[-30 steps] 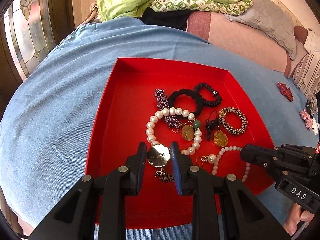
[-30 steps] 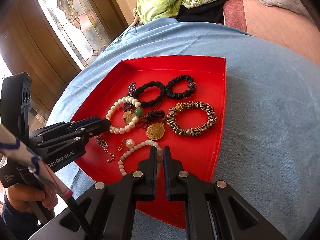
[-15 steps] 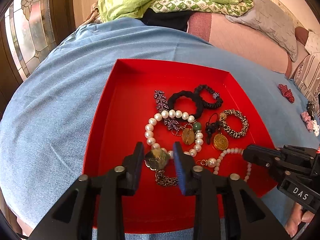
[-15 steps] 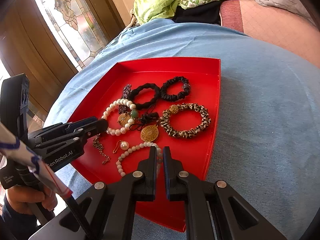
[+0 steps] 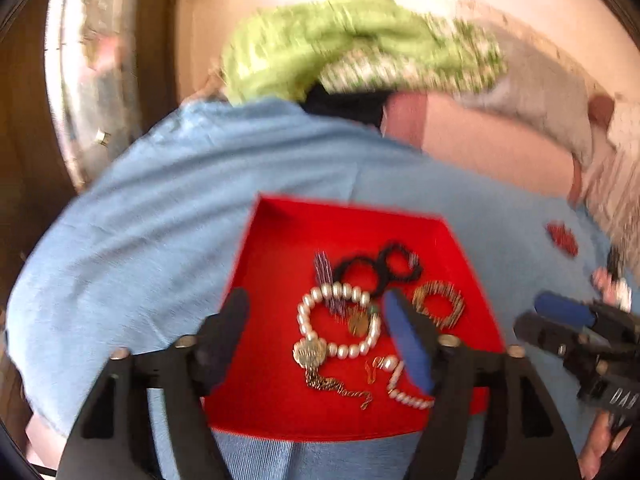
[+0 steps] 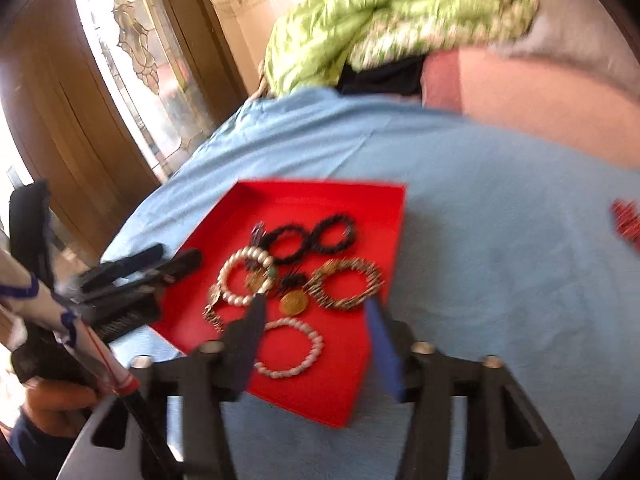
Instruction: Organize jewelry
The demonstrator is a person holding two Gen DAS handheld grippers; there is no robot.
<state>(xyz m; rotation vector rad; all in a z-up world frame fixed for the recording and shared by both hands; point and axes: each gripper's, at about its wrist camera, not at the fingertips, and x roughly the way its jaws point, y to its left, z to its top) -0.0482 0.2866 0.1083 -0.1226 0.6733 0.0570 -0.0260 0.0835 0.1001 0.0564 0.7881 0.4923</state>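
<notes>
Jewelry in tray: pearl bracelet (image 5: pixel 340 320) with a silver pendant and chain (image 5: pixel 320 364), a second pearl bracelet (image 6: pixel 290 348), gold medallion (image 6: pixel 294 303), two black scrunchies (image 6: pixel 312 236), a patterned bangle (image 6: pixel 346 284) and a dark beaded piece, all lying inside the red tray (image 5: pixel 280 248), bunched toward its middle and partly overlapping.
Tray: sits on the blue cover (image 5: pixel 140 240) of the bed, far half bare.
Left hand-held gripper (image 5: pixel 320 344): fingers spread wide, holding nothing, above the near part of the tray.
Right hand-held gripper (image 6: pixel 316 340): fingers also spread wide, empty, above the second pearl bracelet.
Outside the tray: a red item (image 5: pixel 562 238) and a few small blurred pieces lie on the cover to the right, well apart from the tray.
Done, as I judge it: most pieces are gathered in the tray.
Left, as I judge it: fetching the stray pieces; possibly untangling the cluster.
Blur: both views are smeared, so fine detail is uncertain.
</notes>
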